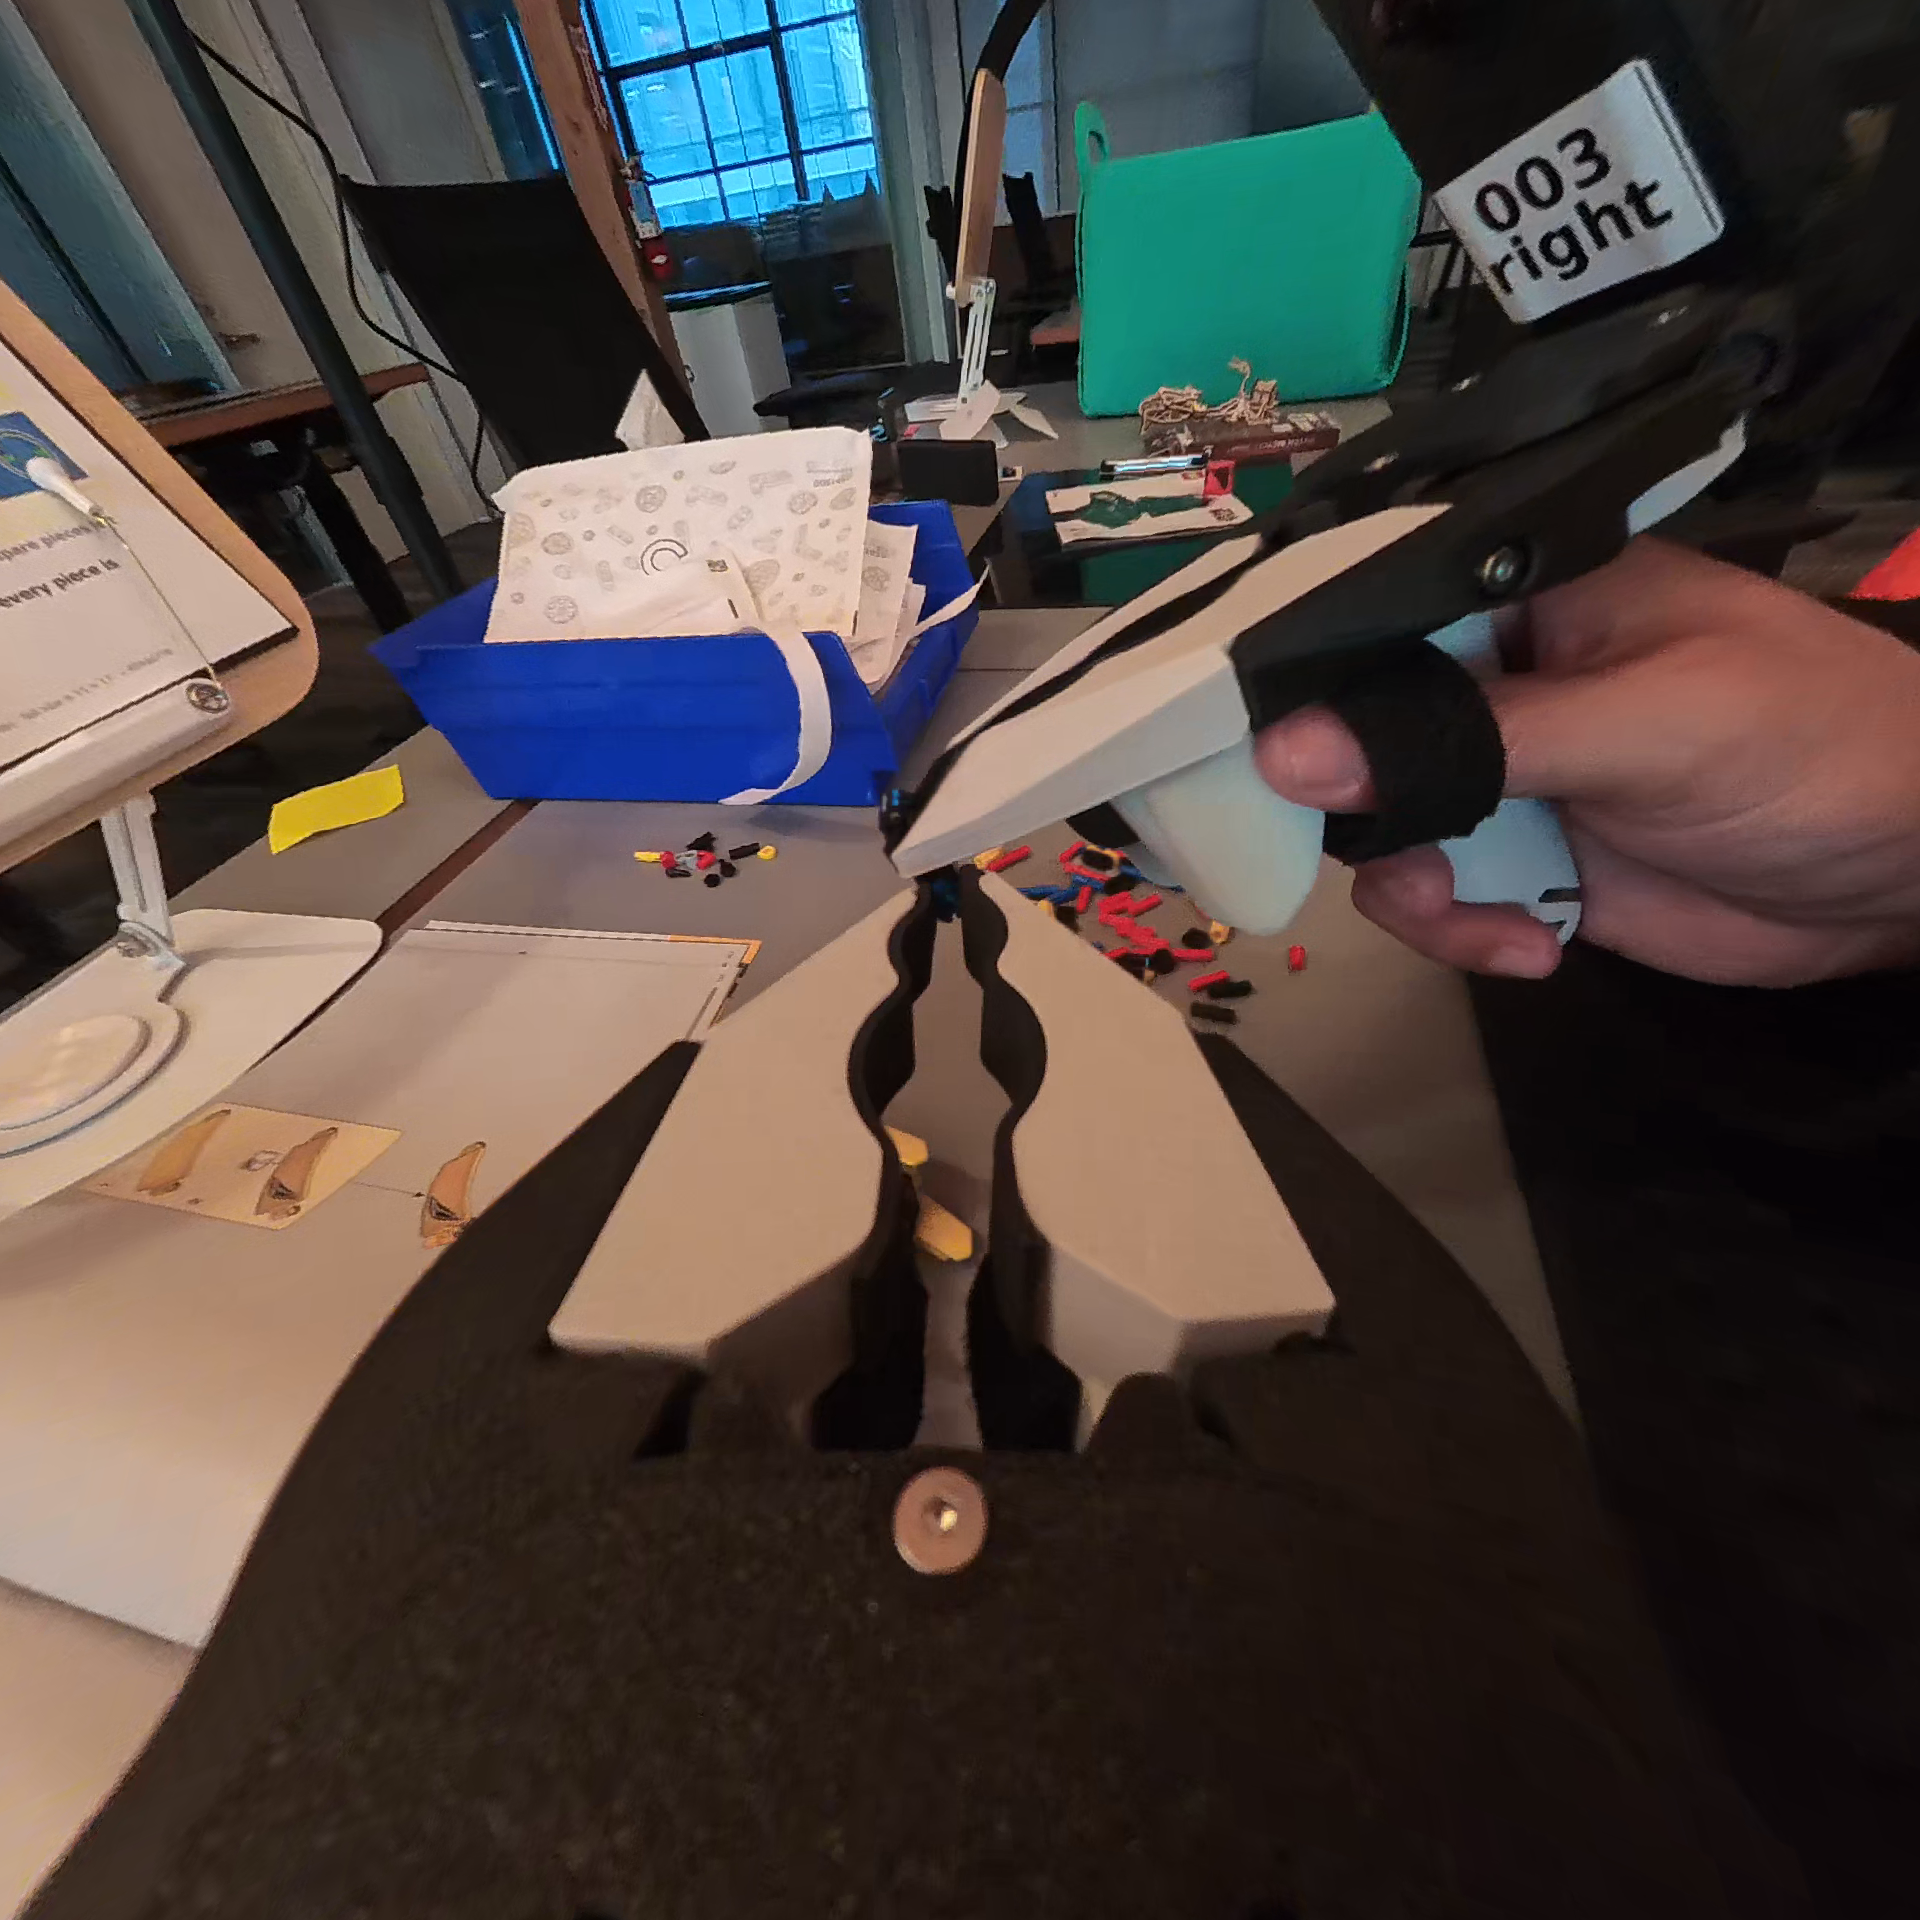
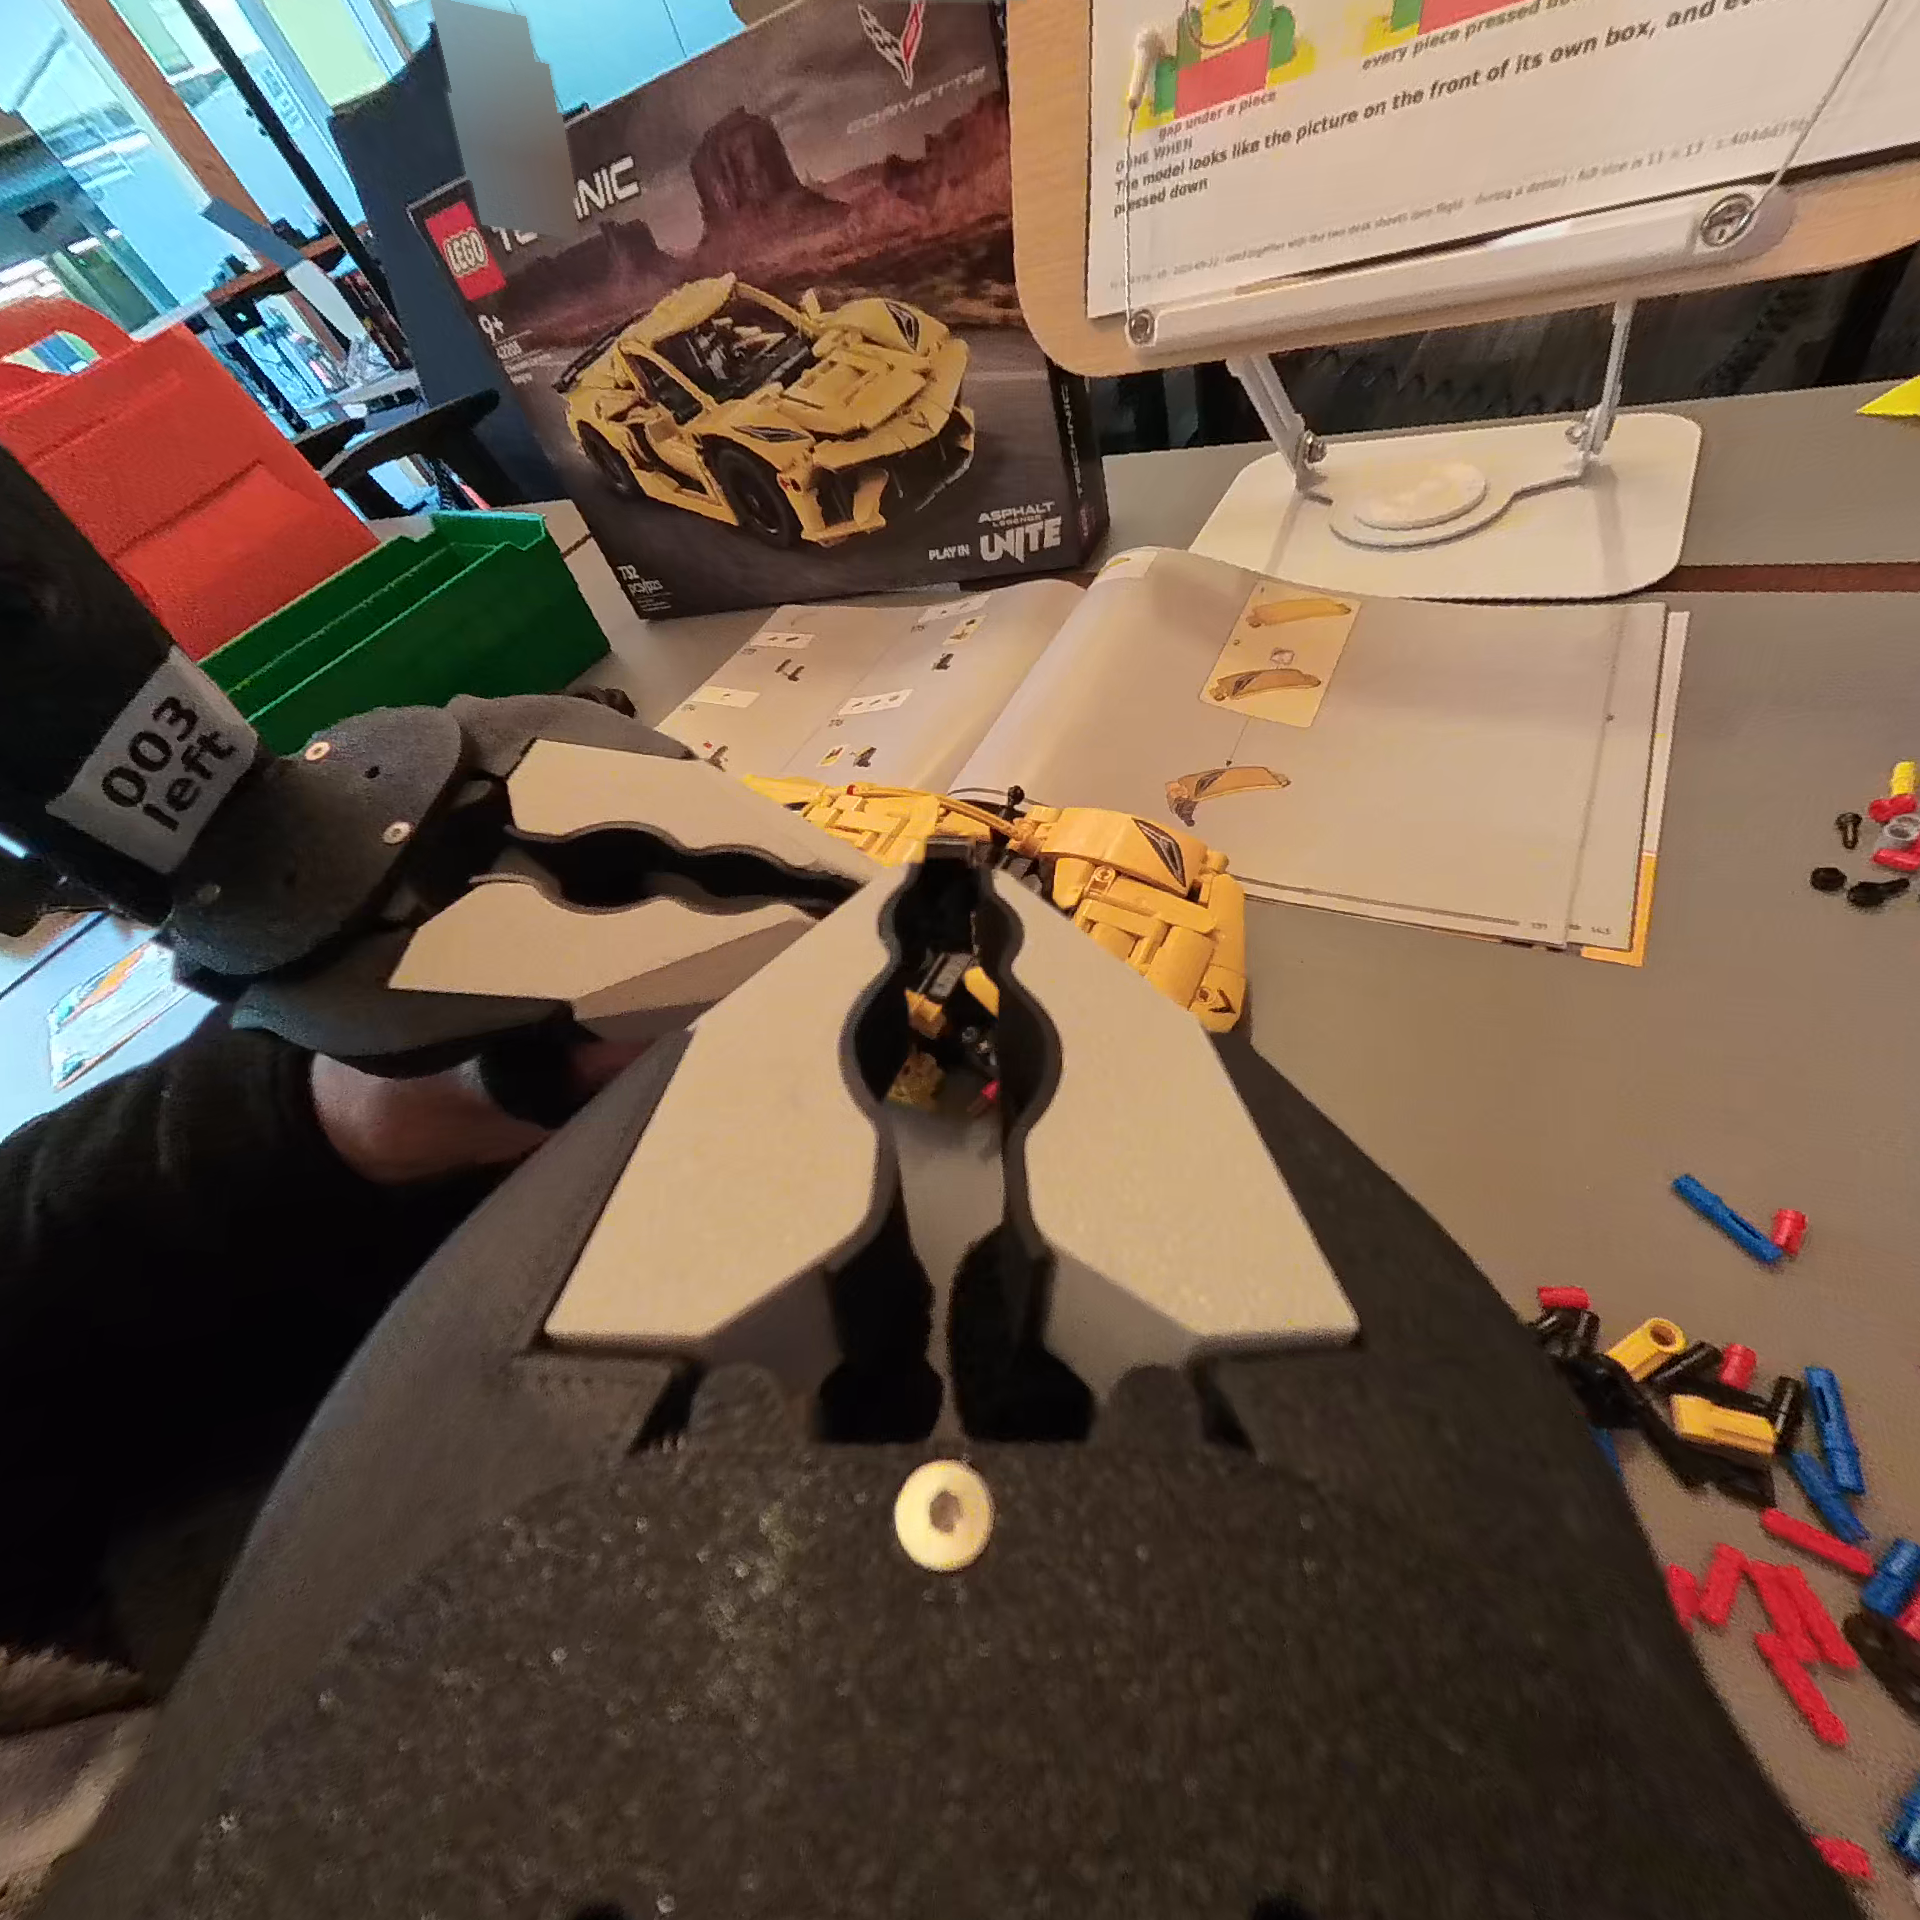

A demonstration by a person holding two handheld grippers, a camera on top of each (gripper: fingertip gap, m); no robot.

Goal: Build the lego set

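Note:
My left gripper [image 1: 941,896] is shut on a small blue and black piece [image 1: 943,902] at its tips. My right gripper [image 2: 956,862] comes in from the right in the left wrist view [image 1: 899,831] and is shut on a small black piece [image 2: 950,854]. The two sets of tips meet, and the pieces touch or nearly touch. The left gripper also shows in the right wrist view [image 2: 847,883], coming in from the left. The partly built yellow car [image 2: 1132,883] lies on the table just beyond and below the tips. Bits of it show between my left fingers [image 1: 940,1231].
Loose red, blue and black pieces [image 2: 1766,1455] lie right of the grippers, with a smaller pile [image 1: 707,857] farther off. An open instruction booklet [image 2: 1351,748], the set's box [image 2: 790,364], a document stand [image 2: 1455,499], a blue bin [image 1: 665,717] and a green bin [image 2: 416,623] surround the work area. The grippers are tip to tip, or close to it.

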